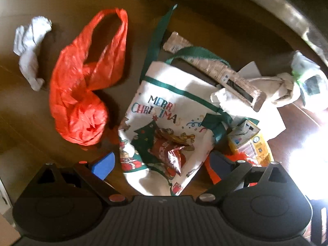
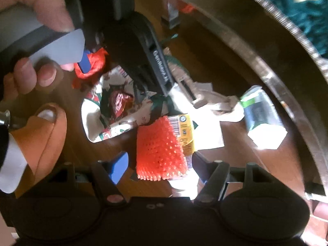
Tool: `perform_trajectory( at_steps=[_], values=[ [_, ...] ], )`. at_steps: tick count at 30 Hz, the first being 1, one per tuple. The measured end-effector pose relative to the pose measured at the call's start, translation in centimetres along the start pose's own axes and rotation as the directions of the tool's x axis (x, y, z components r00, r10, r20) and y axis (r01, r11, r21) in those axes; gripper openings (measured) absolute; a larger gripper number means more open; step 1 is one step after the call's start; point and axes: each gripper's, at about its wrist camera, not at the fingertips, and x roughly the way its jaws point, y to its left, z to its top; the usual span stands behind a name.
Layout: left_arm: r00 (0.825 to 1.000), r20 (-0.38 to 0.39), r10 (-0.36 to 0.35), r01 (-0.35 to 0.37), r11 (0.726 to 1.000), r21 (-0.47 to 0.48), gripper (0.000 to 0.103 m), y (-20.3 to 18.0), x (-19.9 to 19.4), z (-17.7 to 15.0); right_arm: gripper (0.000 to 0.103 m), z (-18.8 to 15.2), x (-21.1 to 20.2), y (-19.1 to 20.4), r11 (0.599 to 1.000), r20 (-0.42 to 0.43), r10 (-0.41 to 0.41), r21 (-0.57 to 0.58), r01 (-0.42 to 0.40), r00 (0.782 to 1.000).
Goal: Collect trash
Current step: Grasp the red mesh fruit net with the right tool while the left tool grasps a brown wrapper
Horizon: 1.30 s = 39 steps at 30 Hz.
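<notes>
Trash lies scattered on a dark wooden table. In the left wrist view my left gripper point(image 1: 162, 164) is open just above a white "Merry Christmas" tote bag point(image 1: 164, 106) with a shiny red wrapper point(image 1: 170, 153) on it. A knotted red plastic bag point(image 1: 82, 94) and crumpled white tissue point(image 1: 28, 49) lie to the left. In the right wrist view my right gripper point(image 2: 160, 168) is open, pointing down. An orange foam net point(image 2: 160, 147) sits between its blue pads without touching them, on top of a yellow carton point(image 2: 185, 131).
Torn cardboard strips point(image 1: 225, 73), a knotted beige wad point(image 1: 280, 88), white paper point(image 1: 266, 112) and a white-and-green pack point(image 2: 260, 110) lie to the right. The table's raised round rim point(image 2: 266, 65) curves along the right. A hand point(image 2: 37, 6) holding the other tool fills the upper left of the right wrist view.
</notes>
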Motion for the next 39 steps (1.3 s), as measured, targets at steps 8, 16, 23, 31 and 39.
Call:
perform_trajectory(
  at_steps=[8, 16, 23, 31, 39],
  values=[
    [0.999, -0.035, -0.034, 0.034, 0.999, 0.005, 0.083, -1.1, 2.6, 0.4, 0.065, -0.8, 2.3, 0.2, 1.000, 0.004, -0.024, -0.015, 0.024, 1.000],
    [0.996, -0.052, -0.068, 0.068, 0.998, -0.007, 0.056, -1.5, 3.8, 0.6, 0.021, -0.7, 3.2, 0.3, 0.997, -0.020, -0.072, -0.013, 0.071, 0.997],
    [0.996, -0.043, -0.080, 0.080, 0.997, -0.007, 0.038, -1.8, 3.2, 1.0, 0.007, -1.0, 2.0, 0.1, 0.998, 0.003, -0.061, 0.017, 0.061, 0.998],
    [0.998, -0.011, -0.058, 0.058, 0.998, -0.005, 0.033, -2.0, -2.0, 0.4, 0.006, -1.0, -2.7, -0.8, 0.981, 0.025, -0.072, 0.181, 0.066, 0.997],
    [0.993, 0.055, -0.108, 0.108, 0.994, -0.003, 0.033, -1.0, -9.6, -2.8, 0.006, -1.9, -11.0, -1.6, 0.934, 0.080, -0.101, 0.351, 0.067, 0.992]
  ],
)
